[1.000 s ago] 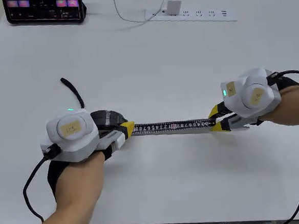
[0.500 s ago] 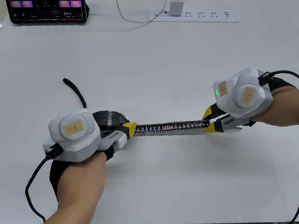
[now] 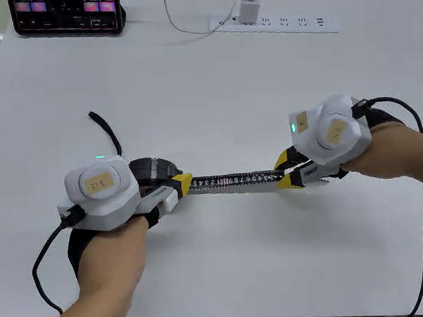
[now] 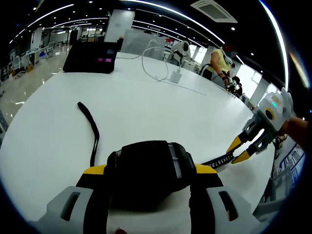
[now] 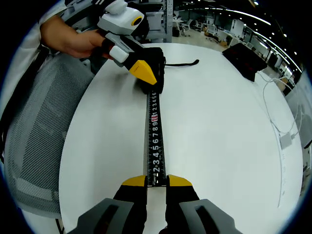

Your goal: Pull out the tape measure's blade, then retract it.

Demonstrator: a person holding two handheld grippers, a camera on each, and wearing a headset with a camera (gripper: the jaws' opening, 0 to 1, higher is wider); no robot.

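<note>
The black tape measure case (image 3: 153, 170) lies on the white table, clamped in my left gripper (image 3: 175, 184), whose yellow-tipped jaws sit on either side of it; the case (image 4: 146, 168) bulks large in the left gripper view. Its blade (image 3: 235, 179) runs out to the right, numbers facing up, just above the table. My right gripper (image 3: 283, 174) is shut on the blade's end. In the right gripper view the blade (image 5: 154, 141) stretches from my right gripper (image 5: 156, 181) to the case (image 5: 152, 63). A black wrist strap (image 3: 105, 132) trails off behind the case.
A dark tablet (image 3: 65, 12) stands at the table's far left. A white power strip (image 3: 278, 22) with a plugged charger and cable lies at the far edge. A grey mesh chair (image 5: 46, 126) sits beside the table in the right gripper view.
My right gripper has moved left toward the case with the blade's end, so the exposed blade is shorter. The left gripper and case have stayed put.
</note>
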